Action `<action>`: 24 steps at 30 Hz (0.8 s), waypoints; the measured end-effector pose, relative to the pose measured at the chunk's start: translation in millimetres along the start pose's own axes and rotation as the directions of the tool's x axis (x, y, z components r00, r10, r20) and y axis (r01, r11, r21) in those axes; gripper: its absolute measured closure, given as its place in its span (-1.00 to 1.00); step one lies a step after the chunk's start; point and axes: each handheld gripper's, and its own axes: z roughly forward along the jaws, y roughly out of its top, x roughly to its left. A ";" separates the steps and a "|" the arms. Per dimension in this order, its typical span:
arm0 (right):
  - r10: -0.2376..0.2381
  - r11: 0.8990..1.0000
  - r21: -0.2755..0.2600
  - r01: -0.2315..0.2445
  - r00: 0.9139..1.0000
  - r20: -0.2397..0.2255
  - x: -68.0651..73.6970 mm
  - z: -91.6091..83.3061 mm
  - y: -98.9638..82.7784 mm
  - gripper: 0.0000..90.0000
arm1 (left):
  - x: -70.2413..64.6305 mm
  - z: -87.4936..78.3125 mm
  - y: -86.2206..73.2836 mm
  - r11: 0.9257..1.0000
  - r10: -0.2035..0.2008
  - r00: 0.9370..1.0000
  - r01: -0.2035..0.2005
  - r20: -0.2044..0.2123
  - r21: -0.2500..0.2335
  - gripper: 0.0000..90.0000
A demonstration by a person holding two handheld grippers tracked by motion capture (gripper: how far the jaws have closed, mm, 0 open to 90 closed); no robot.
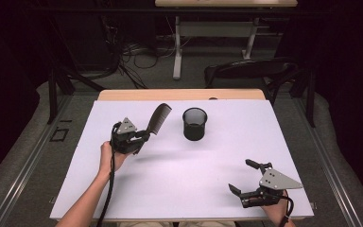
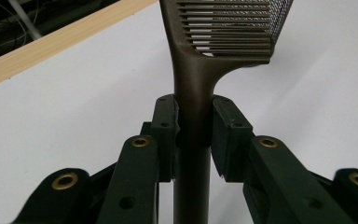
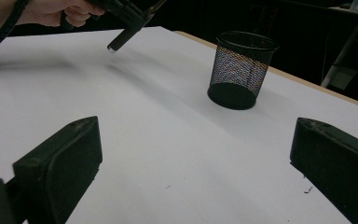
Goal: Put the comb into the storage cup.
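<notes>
White table (image 1: 189, 175), left tool (image 1: 144, 136) clamps comb (image 1: 158, 118) angled toward cup (image 1: 194, 124), right tool (image 1: 244, 177) agape

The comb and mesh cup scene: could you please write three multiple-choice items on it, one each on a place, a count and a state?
1. Where does the mesh cup stand?
A. on the white table
B. on the floor
C. on the chair

2. How many combs are there?
A. three
B. one
C. two

3. What is the state of the right gripper?
A. shut on the cup
B. shut on the comb
C. open

Answers: 1 A, the cup stands upright on the table top. 2 B, one comb, gripped at its handle by the left gripper. 3 C, its fingers stand wide apart with nothing between them.
</notes>
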 end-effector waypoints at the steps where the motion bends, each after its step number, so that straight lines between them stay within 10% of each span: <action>1: 0.000 1.000 -0.002 0.000 1.000 0.001 0.1 -0.1 0.1 -0.97 | 0.1 -0.2 -0.2 1.000 -0.008 1.000 0.008 0.001 -0.008 0.61; 24: 0.002 1.000 0.000 -0.002 1.000 -0.001 -0.2 1.0 -0.3 -0.97 | 1.2 -5.0 1.0 0.992 -0.052 0.999 0.052 -0.001 -0.116 0.61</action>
